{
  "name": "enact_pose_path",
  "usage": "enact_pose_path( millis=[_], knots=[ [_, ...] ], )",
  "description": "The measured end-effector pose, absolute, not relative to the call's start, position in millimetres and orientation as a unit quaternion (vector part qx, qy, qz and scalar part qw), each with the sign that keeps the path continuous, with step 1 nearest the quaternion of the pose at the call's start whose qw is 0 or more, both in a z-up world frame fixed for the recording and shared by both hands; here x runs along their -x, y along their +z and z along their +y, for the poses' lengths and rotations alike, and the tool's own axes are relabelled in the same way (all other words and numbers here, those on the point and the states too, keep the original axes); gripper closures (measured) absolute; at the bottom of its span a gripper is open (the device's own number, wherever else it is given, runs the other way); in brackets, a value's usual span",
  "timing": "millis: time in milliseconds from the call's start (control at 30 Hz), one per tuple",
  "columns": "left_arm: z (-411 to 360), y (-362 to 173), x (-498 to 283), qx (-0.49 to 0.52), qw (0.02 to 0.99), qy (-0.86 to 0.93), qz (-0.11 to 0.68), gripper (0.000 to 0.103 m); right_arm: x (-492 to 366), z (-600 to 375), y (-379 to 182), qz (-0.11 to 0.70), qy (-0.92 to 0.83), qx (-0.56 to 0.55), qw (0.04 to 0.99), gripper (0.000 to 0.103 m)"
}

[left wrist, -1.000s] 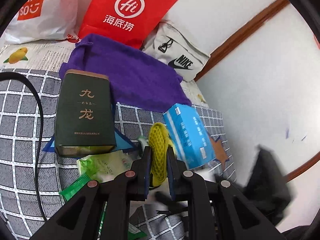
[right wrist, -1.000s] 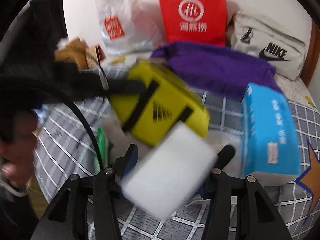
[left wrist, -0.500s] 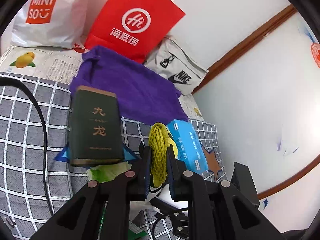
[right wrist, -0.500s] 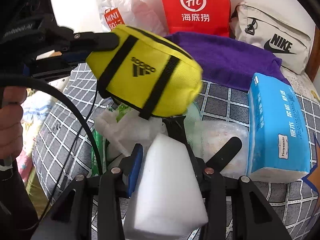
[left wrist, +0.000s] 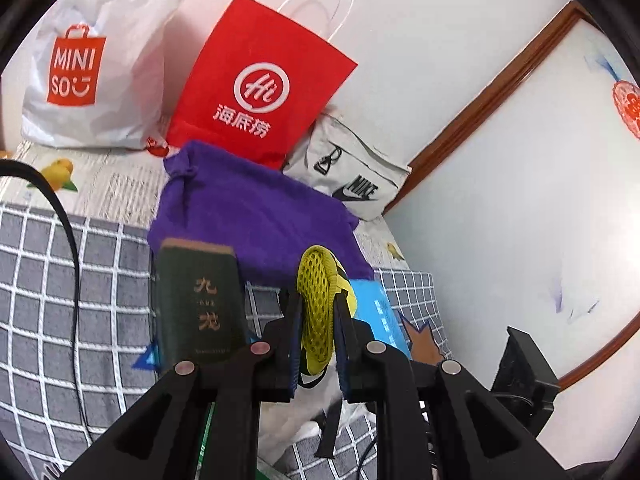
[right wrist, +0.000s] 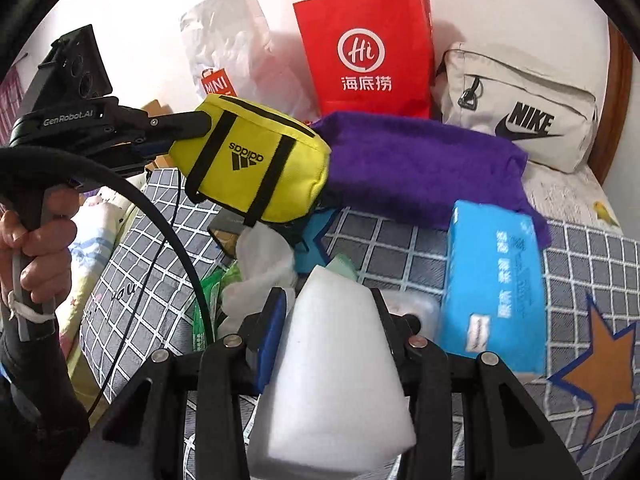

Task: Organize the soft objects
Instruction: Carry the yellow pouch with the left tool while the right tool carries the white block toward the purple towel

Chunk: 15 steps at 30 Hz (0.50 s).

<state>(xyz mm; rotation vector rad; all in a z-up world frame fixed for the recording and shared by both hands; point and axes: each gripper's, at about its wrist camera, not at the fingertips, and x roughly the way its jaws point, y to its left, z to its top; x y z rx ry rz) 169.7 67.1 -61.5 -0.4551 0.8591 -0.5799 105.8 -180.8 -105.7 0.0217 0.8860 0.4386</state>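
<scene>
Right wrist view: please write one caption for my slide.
Right gripper clamps white foam block; left gripper lifts yellow pouch.

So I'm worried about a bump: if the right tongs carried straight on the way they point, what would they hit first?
Probably the crumpled white cloth and green packets just beyond the white foam block held in the right tongs; depth is hard to judge.
</scene>
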Motion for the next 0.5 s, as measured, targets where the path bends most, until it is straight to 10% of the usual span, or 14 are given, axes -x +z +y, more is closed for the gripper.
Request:
enact_pose_path(
  millis=[500],
  knots=[
    [47.9,-79.9,-187.0,0.219,0.824,-0.28,0.441,0.089,-136.7,-125.9,-139.8,0.434,0.279,-0.041,0.856,0.063]
  ],
)
